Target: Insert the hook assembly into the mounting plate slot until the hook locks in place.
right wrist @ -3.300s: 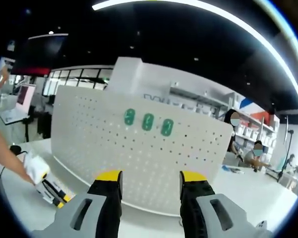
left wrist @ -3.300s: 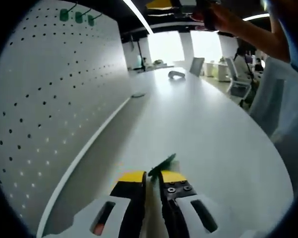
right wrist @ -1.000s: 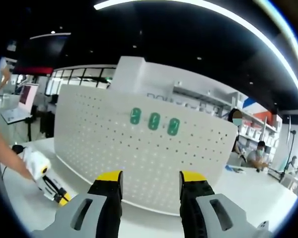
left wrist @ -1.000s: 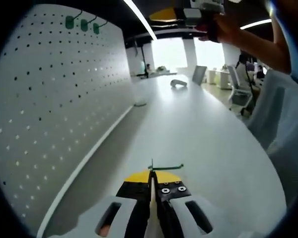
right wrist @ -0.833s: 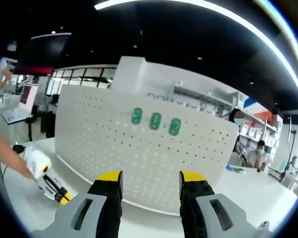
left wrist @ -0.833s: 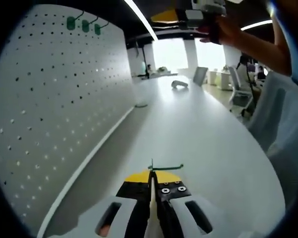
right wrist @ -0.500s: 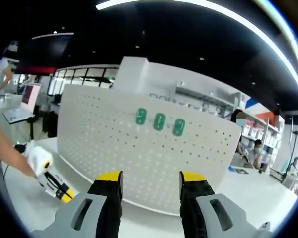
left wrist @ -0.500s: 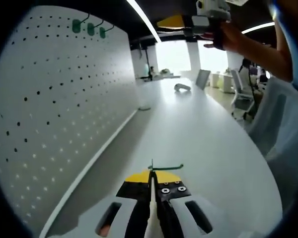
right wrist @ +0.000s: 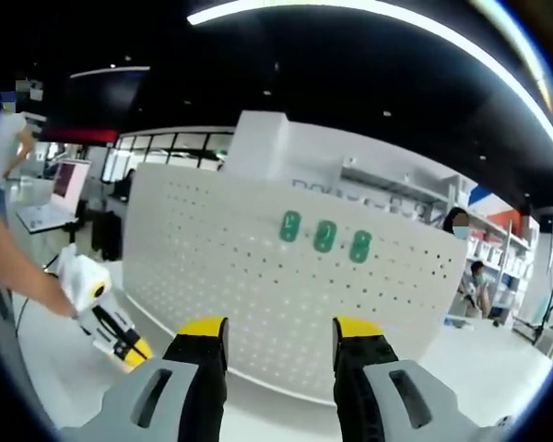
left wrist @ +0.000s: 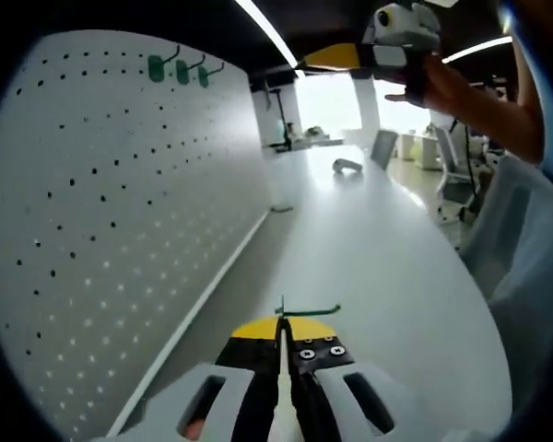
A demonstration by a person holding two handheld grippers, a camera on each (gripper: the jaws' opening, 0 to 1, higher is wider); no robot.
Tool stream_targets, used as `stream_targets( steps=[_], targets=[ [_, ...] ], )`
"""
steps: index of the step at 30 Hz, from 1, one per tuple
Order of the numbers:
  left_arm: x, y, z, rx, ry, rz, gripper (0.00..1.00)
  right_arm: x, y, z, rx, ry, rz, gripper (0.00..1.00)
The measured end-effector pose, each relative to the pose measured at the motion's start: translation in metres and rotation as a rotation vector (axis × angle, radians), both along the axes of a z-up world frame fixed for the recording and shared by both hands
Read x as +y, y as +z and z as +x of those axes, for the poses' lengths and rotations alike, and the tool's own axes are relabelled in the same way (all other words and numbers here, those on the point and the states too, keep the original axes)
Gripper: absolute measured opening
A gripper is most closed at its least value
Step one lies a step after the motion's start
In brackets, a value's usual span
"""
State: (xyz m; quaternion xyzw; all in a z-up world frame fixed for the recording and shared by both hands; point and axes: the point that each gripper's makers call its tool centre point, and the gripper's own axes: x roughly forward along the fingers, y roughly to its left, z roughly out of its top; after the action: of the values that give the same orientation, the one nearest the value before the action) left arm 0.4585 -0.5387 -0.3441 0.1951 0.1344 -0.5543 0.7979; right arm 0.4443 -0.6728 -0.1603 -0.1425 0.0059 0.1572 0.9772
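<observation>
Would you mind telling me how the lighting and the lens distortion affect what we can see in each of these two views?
Left gripper view: bright windows wash out the far table; the fisheye curves the pegboard; the green hook in the left gripper stays sharp. Right gripper view: ceiling light strips bend into arcs, the pegboard bulges, and the right gripper is in focus.

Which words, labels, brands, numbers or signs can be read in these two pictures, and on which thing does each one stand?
Lettering on the white wall behind the pegboard: too blurred and partly hidden to read.
Green hooks on the pegboard: no text to make out.
Left gripper, shut on a green hook: no readable label.
Right gripper, open: no readable label.
</observation>
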Motion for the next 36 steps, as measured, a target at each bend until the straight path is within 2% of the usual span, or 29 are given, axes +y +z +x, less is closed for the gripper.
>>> stream_targets(
  steps=[9, 17, 24, 36],
  targets=[
    [0.016, 0.028, 0.000, -0.023, 0.036, -0.004, 0.02, 0.025, 0.007, -0.006, -0.018, 0.058, -0.003, 0.45],
    [0.024, 0.056, -0.003, -0.038, 0.057, -0.021, 0.02, 0.048, 0.006, -0.013, -0.015, 0.114, -0.007, 0.45],
    [0.033, 0.074, -0.009, -0.045, 0.082, -0.022, 0.02, 0.076, 0.000, -0.023, -0.003, 0.181, -0.020, 0.45],
    [0.040, 0.092, -0.016, -0.040, 0.129, -0.019, 0.01, 0.102, -0.021, -0.037, 0.028, 0.258, -0.043, 0.45]
  ],
)
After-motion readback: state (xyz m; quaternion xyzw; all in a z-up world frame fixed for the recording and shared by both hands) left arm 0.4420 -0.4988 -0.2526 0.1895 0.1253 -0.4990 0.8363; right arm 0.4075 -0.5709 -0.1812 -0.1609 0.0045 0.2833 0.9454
